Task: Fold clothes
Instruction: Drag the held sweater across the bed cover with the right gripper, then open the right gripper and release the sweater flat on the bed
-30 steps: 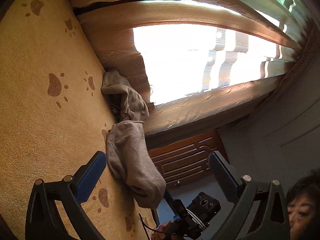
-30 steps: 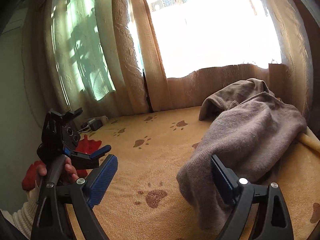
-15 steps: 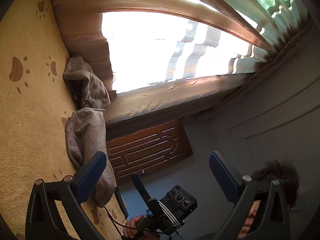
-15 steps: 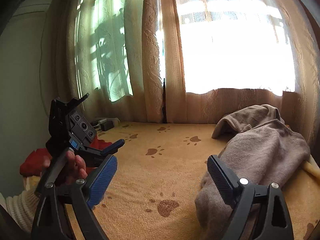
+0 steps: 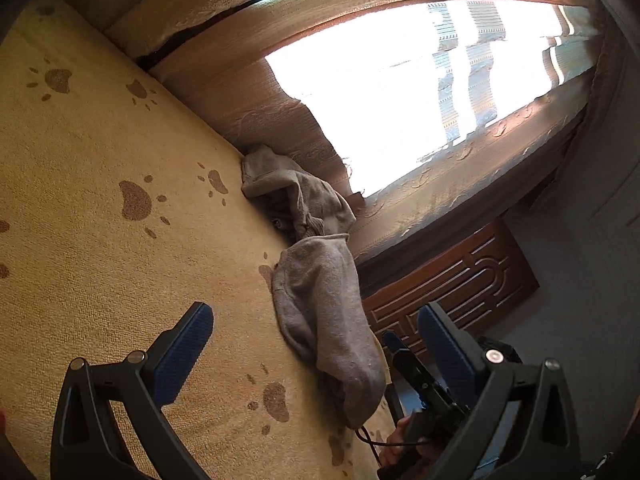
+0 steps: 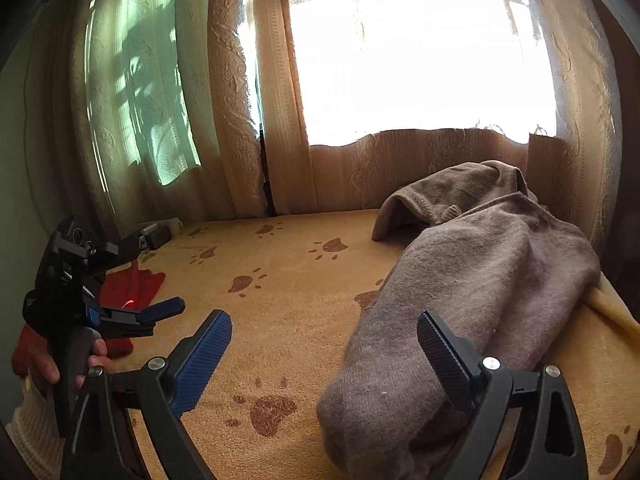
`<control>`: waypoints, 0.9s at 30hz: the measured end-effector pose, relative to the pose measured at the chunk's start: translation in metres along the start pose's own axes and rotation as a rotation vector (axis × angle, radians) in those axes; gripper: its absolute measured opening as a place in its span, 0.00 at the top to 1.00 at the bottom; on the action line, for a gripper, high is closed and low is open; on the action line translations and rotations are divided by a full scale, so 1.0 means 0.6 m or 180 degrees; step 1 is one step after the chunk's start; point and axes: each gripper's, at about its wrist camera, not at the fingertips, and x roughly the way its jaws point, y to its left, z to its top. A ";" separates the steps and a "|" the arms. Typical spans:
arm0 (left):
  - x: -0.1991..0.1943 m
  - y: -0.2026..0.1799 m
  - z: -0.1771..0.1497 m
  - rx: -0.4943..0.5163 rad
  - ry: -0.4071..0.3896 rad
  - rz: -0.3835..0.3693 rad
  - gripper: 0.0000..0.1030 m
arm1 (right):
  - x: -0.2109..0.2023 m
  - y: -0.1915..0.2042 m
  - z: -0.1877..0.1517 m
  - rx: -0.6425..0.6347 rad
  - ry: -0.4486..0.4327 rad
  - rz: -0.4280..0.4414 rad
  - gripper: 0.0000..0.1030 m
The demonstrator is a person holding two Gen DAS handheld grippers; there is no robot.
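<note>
A crumpled grey-brown knit garment (image 6: 472, 292) lies on the yellow paw-print blanket (image 6: 288, 308), against the curtain at the right. It also shows in the left wrist view (image 5: 324, 304), reaching to the bed's edge. My right gripper (image 6: 324, 344) is open and empty, its right finger just in front of the garment's near end. My left gripper (image 5: 316, 332) is open and empty, held over the blanket with the garment between its fingers in view. The left gripper also shows at the left of the right wrist view (image 6: 120, 312).
Beige curtains (image 6: 256, 112) hang over a bright window behind the bed. A red cloth (image 6: 128, 292) lies at the blanket's left edge. A carved wooden panel (image 5: 452, 280) stands beyond the bed's edge. Small devices (image 6: 156, 234) rest by the curtain.
The left wrist view has swung back toward the blanket and garment. The right gripper has come closer to the garment. Both grippers stayed open.
</note>
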 end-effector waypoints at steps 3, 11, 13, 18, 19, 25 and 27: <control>-0.002 -0.001 -0.002 -0.0026 -0.0017 -0.0134 0.00 | 0.030 -0.026 0.012 0.0069 0.0115 -0.0152 0.05; 0.019 -0.022 -0.013 0.0356 0.0082 0.0368 0.00 | 0.151 -0.066 -0.008 -0.0064 0.0847 -0.0429 0.05; 0.032 -0.021 -0.017 0.0409 0.0202 0.0543 0.00 | 0.140 -0.057 -0.011 -0.0152 0.0775 -0.0331 0.10; 0.053 -0.003 -0.024 0.0301 0.0420 0.0765 0.00 | 0.104 -0.039 -0.023 -0.0295 0.0647 -0.0206 0.65; 0.053 -0.001 -0.024 0.0285 0.0416 0.0812 0.00 | 0.099 -0.040 -0.024 -0.0248 0.0614 -0.0178 0.69; 0.053 0.006 -0.022 0.0336 0.0391 0.1336 0.00 | 0.061 -0.087 -0.037 0.0398 0.0474 0.0368 0.82; 0.059 0.006 -0.024 0.0447 0.0419 0.1649 0.00 | 0.045 -0.090 -0.033 0.0511 0.0409 0.0548 0.83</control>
